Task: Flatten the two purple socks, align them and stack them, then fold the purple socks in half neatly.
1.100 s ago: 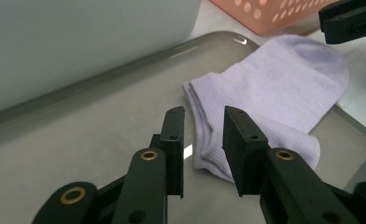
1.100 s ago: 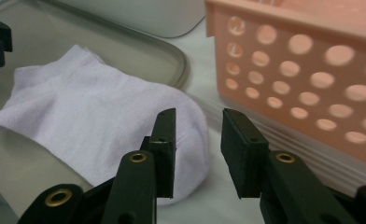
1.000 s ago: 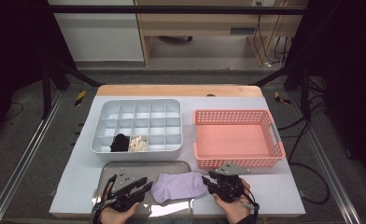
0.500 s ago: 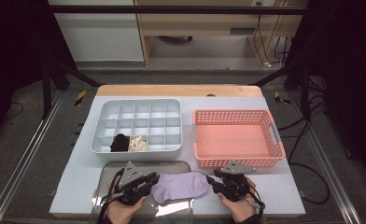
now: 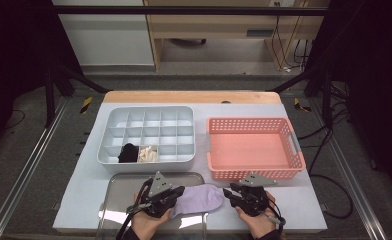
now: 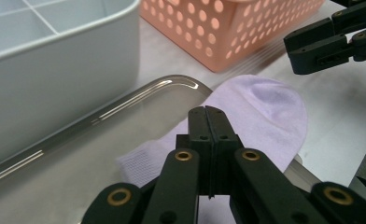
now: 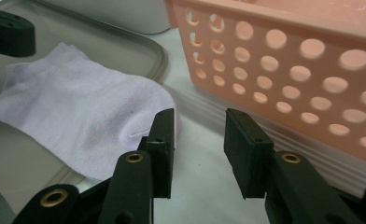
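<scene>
The left claw (image 6: 206,112) has its jaws pressed together with no gap, over the cuff end of the lilac sock (image 5: 196,199); whether any cloth is caught between them I cannot tell, since the tips seem to sit above the fabric. The right claw (image 7: 195,123) stands open just right of the sock's toe, one jaw at its edge, nothing between the jaws. The sock lies flat at the near edge of the worktop (image 5: 91,185), half on the clear tray (image 5: 121,182) and half off its right rim. My judgement is that the step in hand is taking hold of the sock at both ends; next the right claw needs to slide left and close on the toe. Just beyond stands the pink basket (image 5: 254,145), its near wall close to the right claw, and the grey divided box (image 5: 149,135) sits far left, so lifting straight up offers the freest room.
</scene>
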A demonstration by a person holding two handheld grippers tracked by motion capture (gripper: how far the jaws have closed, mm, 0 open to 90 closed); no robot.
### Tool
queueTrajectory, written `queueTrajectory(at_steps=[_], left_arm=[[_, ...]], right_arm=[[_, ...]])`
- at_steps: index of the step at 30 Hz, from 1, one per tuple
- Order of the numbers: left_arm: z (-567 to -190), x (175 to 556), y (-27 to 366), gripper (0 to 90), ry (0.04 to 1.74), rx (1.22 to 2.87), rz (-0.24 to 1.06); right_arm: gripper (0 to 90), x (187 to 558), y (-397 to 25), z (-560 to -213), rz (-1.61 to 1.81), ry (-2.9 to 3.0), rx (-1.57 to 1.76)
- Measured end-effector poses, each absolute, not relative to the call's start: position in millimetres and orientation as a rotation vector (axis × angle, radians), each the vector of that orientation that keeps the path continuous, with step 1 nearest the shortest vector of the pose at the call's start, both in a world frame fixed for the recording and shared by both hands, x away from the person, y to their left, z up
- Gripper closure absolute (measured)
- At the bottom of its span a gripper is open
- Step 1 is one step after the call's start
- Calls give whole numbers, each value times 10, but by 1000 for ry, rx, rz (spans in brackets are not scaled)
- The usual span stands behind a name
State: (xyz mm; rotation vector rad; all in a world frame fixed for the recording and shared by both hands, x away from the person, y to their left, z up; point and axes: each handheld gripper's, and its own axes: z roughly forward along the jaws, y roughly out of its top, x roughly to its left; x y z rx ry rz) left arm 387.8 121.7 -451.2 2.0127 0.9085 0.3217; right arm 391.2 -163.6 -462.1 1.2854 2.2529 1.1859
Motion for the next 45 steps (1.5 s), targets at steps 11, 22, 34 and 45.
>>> queueTrajectory(at_steps=[11, 22, 34, 45], left_arm=[[-4694, 3900, 1087, 894, 879, 2088, 274], [-4770, 3887, 1035, 895, 869, 2124, 265], [-4780, 3877, 1039, 894, 872, 2121, 265], [-4770, 3864, 1018, 894, 879, 2122, 252]], right_arm=[[656, 3906, -1606, -4643, 1206, 2260, 1303], [673, 3897, -1534, -4723, 1209, 2299, 1334], [829, 3903, -1358, -4835, 1166, 2345, 1340], [851, 3845, -1386, -4517, 1274, 2327, 1255]])
